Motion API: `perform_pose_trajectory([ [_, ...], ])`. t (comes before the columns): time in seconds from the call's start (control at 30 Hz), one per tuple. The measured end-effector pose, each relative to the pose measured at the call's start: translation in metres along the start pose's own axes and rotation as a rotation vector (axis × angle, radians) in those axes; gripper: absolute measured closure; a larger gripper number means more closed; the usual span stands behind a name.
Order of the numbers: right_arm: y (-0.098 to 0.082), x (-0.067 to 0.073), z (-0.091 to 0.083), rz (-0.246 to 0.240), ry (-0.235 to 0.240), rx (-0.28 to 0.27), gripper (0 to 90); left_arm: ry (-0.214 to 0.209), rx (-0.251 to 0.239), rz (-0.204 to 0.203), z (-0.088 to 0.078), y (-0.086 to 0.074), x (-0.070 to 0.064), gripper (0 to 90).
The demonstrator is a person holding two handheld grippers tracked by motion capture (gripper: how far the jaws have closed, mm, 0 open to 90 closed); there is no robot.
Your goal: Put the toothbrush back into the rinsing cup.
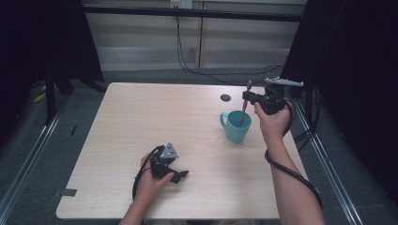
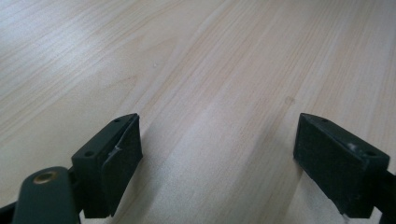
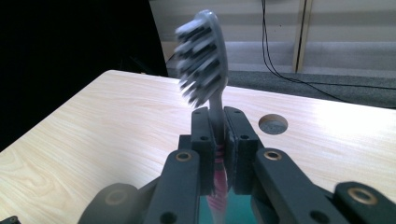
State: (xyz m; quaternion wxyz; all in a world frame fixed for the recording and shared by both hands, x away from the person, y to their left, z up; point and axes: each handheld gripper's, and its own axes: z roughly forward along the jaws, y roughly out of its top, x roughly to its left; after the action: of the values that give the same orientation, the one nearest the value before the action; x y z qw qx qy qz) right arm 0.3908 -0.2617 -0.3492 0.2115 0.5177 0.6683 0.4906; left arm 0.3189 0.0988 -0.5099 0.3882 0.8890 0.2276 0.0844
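1. Counter (image 1: 141,122): a pale wood-grain top with a small round cable hole (image 1: 225,97) toward its far right. It carries one container, and the person's two forearms come in over the near edge.

2. Mug (image 1: 236,126): a teal mug, upright on the right half of the counter, handle turned to the left. The pink lower end of the handle reaches down into its mouth. Whether that end touches the bottom cannot be told. Nothing else is visible inside.

3. Right claw (image 1: 247,97): held just above and behind the mug, its jaws closed tight on the neck of the toothbrush. The right gripper view confirms the clamp on both sides, with teal visible directly beneath.

4. Left claw (image 1: 180,176): low over the near-centre counter, well apart from the mug, jaws spread wide and holding nothing. The left gripper view has bare wood between them.

5. Toothbrush (image 3: 201,56): grey bristled head up, pink handle down, slightly tilted, standing partly in the mug.

6. Step in hand, as judged: the toothbrush is being stood in the mug, or possibly lifted from it; the pictures alone do not settle which.

7. Next move, as judged: if placing, lower until the handle seats, then part the jaws slowly so the brush leans on the rim without tipping the mug.
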Motion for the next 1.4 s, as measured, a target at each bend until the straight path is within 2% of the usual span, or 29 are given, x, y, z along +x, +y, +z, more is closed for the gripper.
perform_pose_trajectory([
  [0.7,-0.024,-0.007,0.013,0.022,-0.013,0.019,83.7,0.003,-0.003,0.005,0.000,0.000,0.000,15.5],
  [1.4,-0.048,-0.013,0.016,0.053,-0.020,0.040,83.5,0.000,-0.002,0.003,0.000,0.000,0.000,15.6],
])
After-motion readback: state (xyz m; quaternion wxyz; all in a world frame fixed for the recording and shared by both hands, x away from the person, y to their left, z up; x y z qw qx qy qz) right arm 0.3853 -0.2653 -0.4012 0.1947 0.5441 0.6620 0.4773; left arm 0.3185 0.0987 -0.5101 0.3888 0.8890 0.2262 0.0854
